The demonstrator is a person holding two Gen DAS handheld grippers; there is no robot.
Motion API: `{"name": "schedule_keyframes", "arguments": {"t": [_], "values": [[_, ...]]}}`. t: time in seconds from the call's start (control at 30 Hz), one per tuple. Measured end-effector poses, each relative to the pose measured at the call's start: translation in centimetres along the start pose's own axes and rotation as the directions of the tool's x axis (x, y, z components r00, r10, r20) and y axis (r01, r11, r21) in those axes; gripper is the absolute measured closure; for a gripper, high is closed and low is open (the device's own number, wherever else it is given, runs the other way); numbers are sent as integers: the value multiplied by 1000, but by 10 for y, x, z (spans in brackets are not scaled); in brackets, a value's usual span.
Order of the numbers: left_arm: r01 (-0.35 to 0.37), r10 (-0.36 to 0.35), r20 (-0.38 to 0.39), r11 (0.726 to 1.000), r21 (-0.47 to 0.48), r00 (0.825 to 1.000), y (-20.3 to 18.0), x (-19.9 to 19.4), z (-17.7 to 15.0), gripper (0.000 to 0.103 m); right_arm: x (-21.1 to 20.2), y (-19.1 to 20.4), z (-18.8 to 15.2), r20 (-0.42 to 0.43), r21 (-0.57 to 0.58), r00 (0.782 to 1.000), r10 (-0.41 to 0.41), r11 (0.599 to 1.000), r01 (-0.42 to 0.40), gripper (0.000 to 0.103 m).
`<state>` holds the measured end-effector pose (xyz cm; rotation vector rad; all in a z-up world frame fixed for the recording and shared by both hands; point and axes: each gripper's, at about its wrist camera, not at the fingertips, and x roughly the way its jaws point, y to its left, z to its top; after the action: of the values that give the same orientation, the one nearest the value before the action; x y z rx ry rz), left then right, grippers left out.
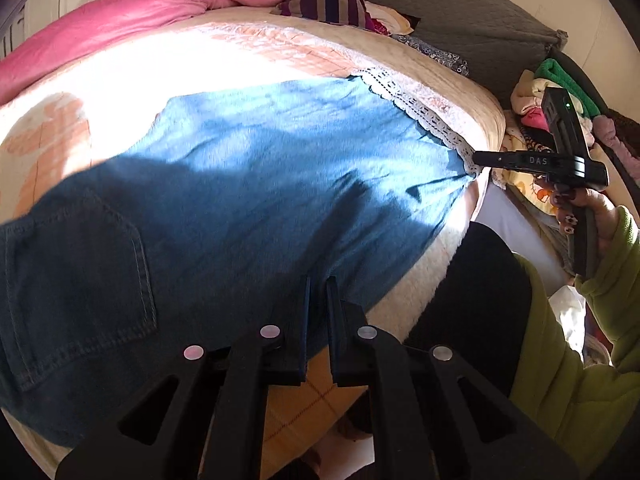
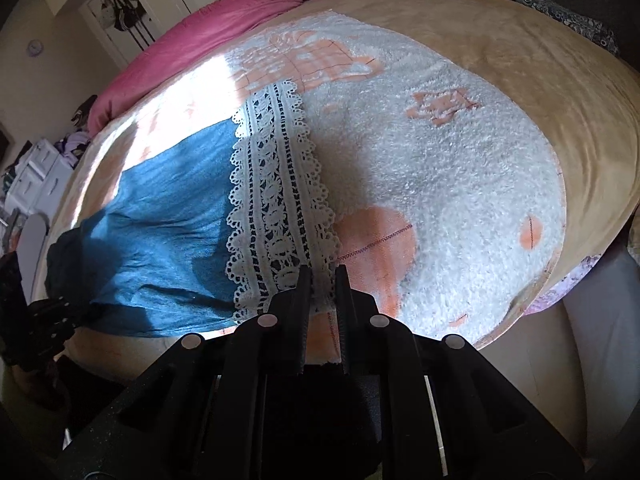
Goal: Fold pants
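- Lying flat across the bed (image 2: 500, 92), the blue pants (image 1: 248, 184) have their waist and back pocket (image 1: 80, 264) to the left of the left gripper (image 1: 318, 284), and the legs run away to its right, up to the lace hem (image 2: 276, 208).
- The left gripper has its fingers almost pressed together over the near edge of the pants, roughly at mid-length; blue cloth shows in the thin slot between them, so I judge that it pinches this edge, though the exact contact is not clear.
- The right gripper (image 2: 324, 276) also has its fingers nearly together, at the near corner of the lace hem. From the left wrist view its tip meets the hem corner and small folds of cloth pull toward it, so it seems to be pinching the lace there.
- The person's hand (image 1: 588, 212) in a green sleeve (image 1: 580, 344) holds this tool, to the right of the left gripper.
- The step in hand, as I judge it, is taking hold of the near long edge at two places, before the first fold.
- No fold is made yet; the pants lie in one flat layer, with light wrinkles near the hem.
- The next move calls for lifting both pinched places together and carrying the cloth over, keeping it stretched between the two grippers so that the edges meet evenly.
- The lace is thin and open, so it may slip from the fingers.
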<state>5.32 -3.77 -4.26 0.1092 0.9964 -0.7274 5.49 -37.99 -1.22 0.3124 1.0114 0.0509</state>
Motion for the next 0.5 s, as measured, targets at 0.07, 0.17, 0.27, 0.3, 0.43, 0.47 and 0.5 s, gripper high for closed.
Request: {"name": "schedule_keyframes", "arguments": {"t": [0.07,0.17,0.27,0.3,0.43,0.47,0.5], "values": [[3,-3,5,1000,-3,1000,1,0,-3,96,-7,9,2,24,-53,997,-70,996,71,87],[3,-3,20,1000,0,1000,1,-3,-2,96,-31,42,1,136,-233,985,-109,963,139,86],[5,-5,26,1000,9,1000,-2,-1,0,96,-36,90,-11,134,-450,991,-4,890,65,78],[3,-4,27,1000,10,1000,-2,1,1,96,-32,106,-17,108,-510,994,37,860,23,78],[15,-15,35,1000,-7,999,-2,1,4,96,-4,156,-34,17,-669,997,75,742,-45,78],[16,-16,36,1000,-3,999,-3,0,4,96,2,163,-36,14,-694,998,68,718,-40,78],[13,-13,39,1000,2,999,-3,-2,5,96,9,168,-36,3,-714,998,64,699,-43,78]]}}
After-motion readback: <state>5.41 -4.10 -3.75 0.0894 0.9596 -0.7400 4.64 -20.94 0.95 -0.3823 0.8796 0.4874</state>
